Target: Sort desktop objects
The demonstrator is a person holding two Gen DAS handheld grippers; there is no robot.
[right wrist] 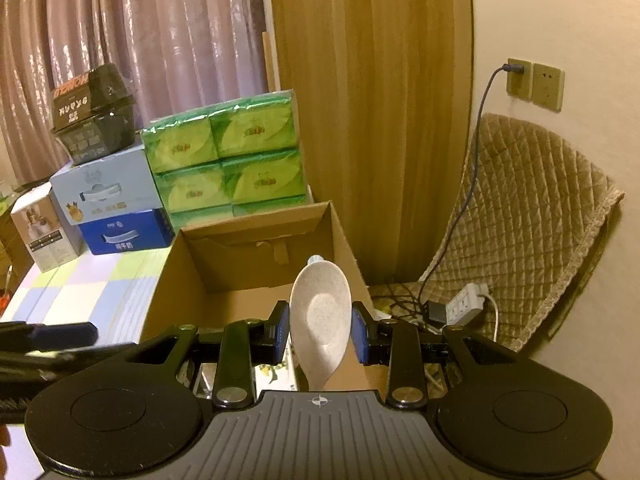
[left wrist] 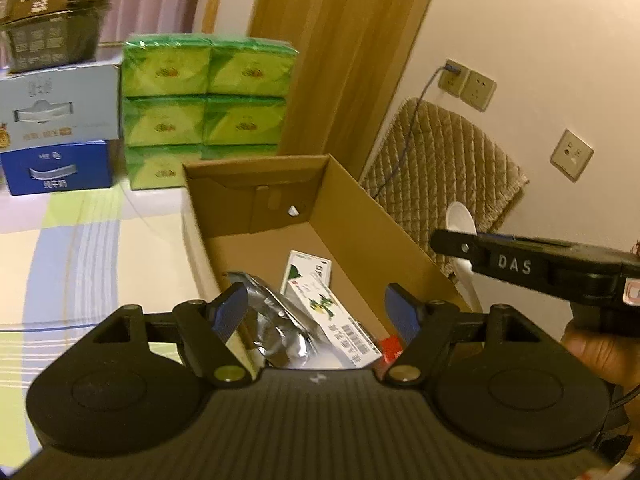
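Observation:
An open cardboard box (left wrist: 360, 216) stands on the table; it also shows in the right wrist view (right wrist: 248, 272). Inside lie a white and green medicine carton (left wrist: 336, 320), a second carton (left wrist: 306, 268) and a silver foil pack (left wrist: 276, 320). My left gripper (left wrist: 318, 312) is open and empty above the box's near end. My right gripper (right wrist: 320, 336) is shut on a beige speckled rice spoon (right wrist: 320, 316), held bowl up over the box's right side. The spoon (left wrist: 462, 224) and the right gripper's arm (left wrist: 516, 266) show at the right of the left wrist view.
Green tissue packs (right wrist: 228, 160) are stacked behind the box, with blue and white cartons (right wrist: 112, 208) and a black container (right wrist: 94, 116) to their left. A checked tablecloth (left wrist: 80, 248) covers the table. A quilted cover (right wrist: 528, 216), wall sockets and a power strip (right wrist: 464, 304) are at the right.

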